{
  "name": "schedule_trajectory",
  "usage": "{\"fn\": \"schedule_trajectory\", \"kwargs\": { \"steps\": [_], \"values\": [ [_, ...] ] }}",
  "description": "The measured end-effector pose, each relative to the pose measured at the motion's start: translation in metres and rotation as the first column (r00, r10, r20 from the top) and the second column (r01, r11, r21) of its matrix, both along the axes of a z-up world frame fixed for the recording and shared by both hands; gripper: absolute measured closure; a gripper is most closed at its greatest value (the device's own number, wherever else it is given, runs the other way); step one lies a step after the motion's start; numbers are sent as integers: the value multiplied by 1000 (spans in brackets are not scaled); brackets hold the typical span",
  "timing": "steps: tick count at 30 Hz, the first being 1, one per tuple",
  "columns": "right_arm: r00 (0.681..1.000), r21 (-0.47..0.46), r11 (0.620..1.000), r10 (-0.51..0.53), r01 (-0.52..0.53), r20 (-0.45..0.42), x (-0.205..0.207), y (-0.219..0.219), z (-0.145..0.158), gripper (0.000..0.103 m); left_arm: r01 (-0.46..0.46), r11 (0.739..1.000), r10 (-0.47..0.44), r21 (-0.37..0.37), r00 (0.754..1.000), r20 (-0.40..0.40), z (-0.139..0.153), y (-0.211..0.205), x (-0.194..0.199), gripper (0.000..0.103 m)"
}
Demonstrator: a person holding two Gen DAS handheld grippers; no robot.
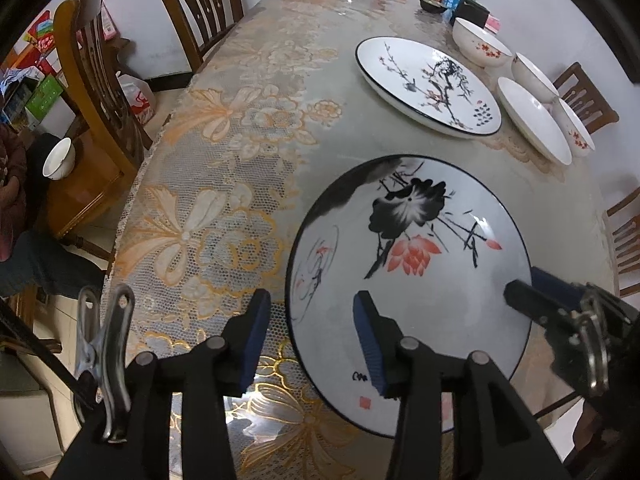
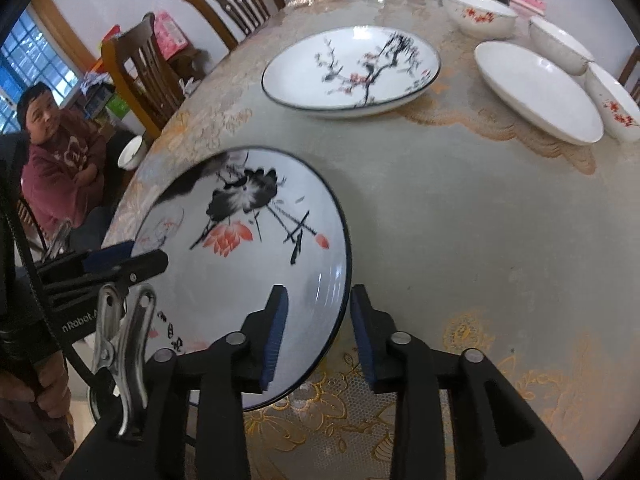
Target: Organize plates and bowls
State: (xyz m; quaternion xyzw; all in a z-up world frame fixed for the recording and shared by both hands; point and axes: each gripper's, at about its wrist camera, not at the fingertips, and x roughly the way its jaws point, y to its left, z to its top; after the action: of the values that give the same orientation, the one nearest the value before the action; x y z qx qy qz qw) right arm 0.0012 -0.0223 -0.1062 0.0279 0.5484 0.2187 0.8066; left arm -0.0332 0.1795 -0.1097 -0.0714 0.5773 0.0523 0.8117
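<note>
Lotus plate (image 1: 412, 272) lies flat on counter (image 1: 240, 160) near its front edge, each side rim sitting between a pair of fingers. Plum-branch plate (image 1: 428, 86) behind it, plain white plate (image 1: 534, 120) and three bowls further right. Left gripper (image 1: 312, 336) and right gripper (image 2: 318, 334) fingers part-open, pads clear of rim.

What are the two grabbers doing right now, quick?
Left gripper: open, its jaws astride the lotus plate's left rim, not squeezing.
Right gripper: open, its jaws astride the same plate's right rim, not squeezing.
</note>
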Motion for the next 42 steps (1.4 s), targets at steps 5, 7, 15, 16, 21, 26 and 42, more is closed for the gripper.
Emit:
{"fn": "schedule_trajectory", "kwargs": {
  "steps": [5, 7, 15, 16, 21, 26, 42],
  "values": [
    [997, 27, 997, -77, 76, 22, -3, -15, 9, 64, -5, 1000, 4, 24, 1000, 10, 5, 10, -3, 57],
    [993, 49, 993, -112, 111, 27, -4, -23, 13, 62, -9, 1000, 9, 30, 1000, 17, 8, 14, -3, 57],
    [986, 116, 981, -162, 156, 43, -9, -35, 27, 51, -6, 1000, 4, 29, 998, 55, 27, 21, -2, 57],
    [986, 116, 982, -158, 152, 50, -9, -35, 29, 51, 0, 1000, -2, 26, 998, 61, 29, 21, -1, 57],
    [989, 107, 987, -130, 122, 64, 0, -35, 41, 47, 29, 999, -32, 29, 995, 90, 40, 14, 9, 57],
    [986, 133, 977, -168, 166, 9, 21, -48, 45, 45, 41, 999, -41, 3, 993, 113, 50, 8, 26, 57],
    [990, 137, 981, -139, 140, -22, 106, -60, 37, 45, 32, 999, -32, 3, 996, 77, 47, -14, 110, 57]
  ]
}}
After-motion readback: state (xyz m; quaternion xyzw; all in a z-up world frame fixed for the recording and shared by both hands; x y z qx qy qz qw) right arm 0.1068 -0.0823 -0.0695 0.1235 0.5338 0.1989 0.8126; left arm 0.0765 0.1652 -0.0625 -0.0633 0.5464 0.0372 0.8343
